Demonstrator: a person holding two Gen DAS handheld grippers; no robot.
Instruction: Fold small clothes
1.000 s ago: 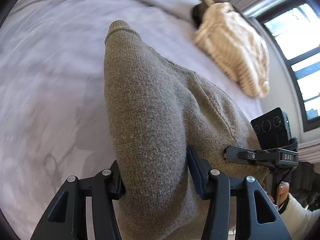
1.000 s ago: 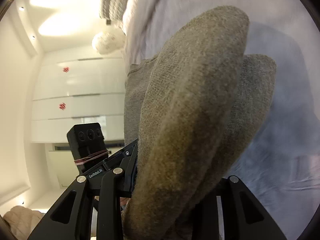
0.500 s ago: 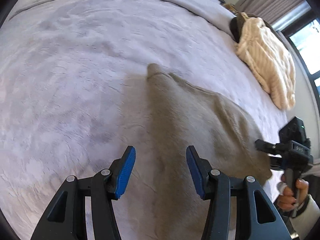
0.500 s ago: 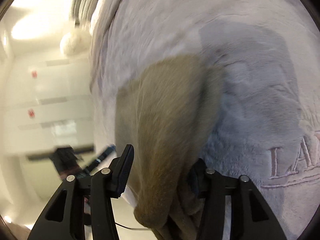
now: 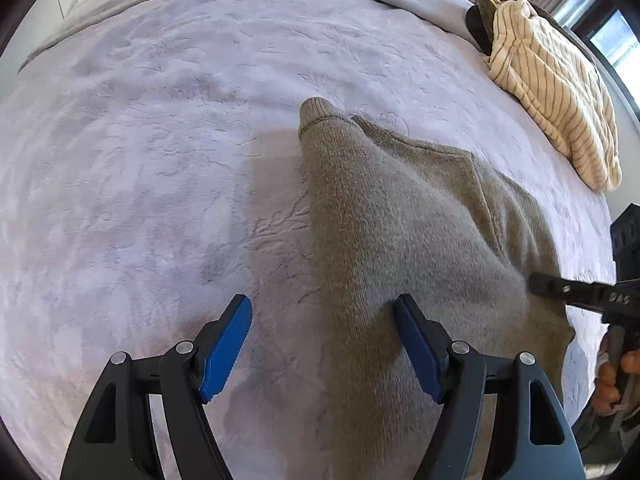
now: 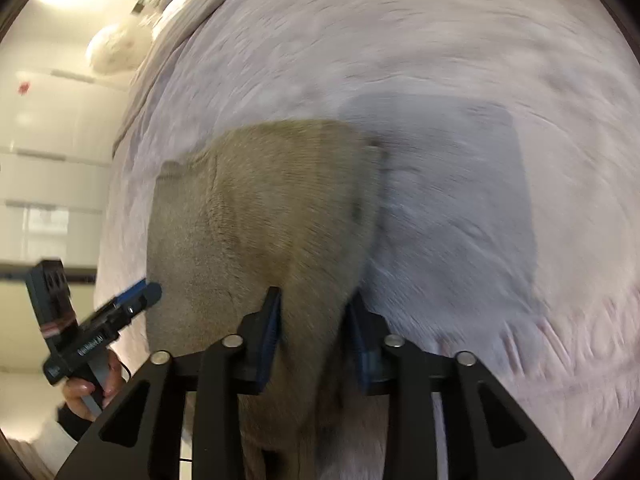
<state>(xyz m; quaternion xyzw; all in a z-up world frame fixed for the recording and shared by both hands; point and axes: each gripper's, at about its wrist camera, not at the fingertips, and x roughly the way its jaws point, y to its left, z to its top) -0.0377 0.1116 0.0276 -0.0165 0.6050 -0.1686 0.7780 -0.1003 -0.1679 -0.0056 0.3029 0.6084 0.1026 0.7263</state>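
Note:
A brown knit sweater (image 5: 400,216) lies spread on the pale lilac blanket (image 5: 160,160), one cuff pointing away. My left gripper (image 5: 323,300) hovers over the sweater's near left edge with its jaws opening. The cloth edge runs between them and brushes the right blue pad (image 5: 416,348), while the left pad stands clear. In the right wrist view the sweater (image 6: 260,208) is bunched between the pads of my right gripper (image 6: 314,294). Those jaws are opening slightly, with the cloth still filling the gap. A hand (image 5: 612,380) holds the right gripper's handle.
A cream striped garment (image 5: 556,80) lies on a dark item (image 5: 476,20) at the bed's far right, beside a window. White wardrobe doors (image 6: 52,140) and a round white object (image 6: 116,50) stand past the bed's left side. Embroidered lettering (image 6: 580,332) marks the blanket.
The sweater hung lifted between both grippers; now it lies flat on the blanket. My left gripper has let go of it and opened wide. Both views have tipped down toward the bed.

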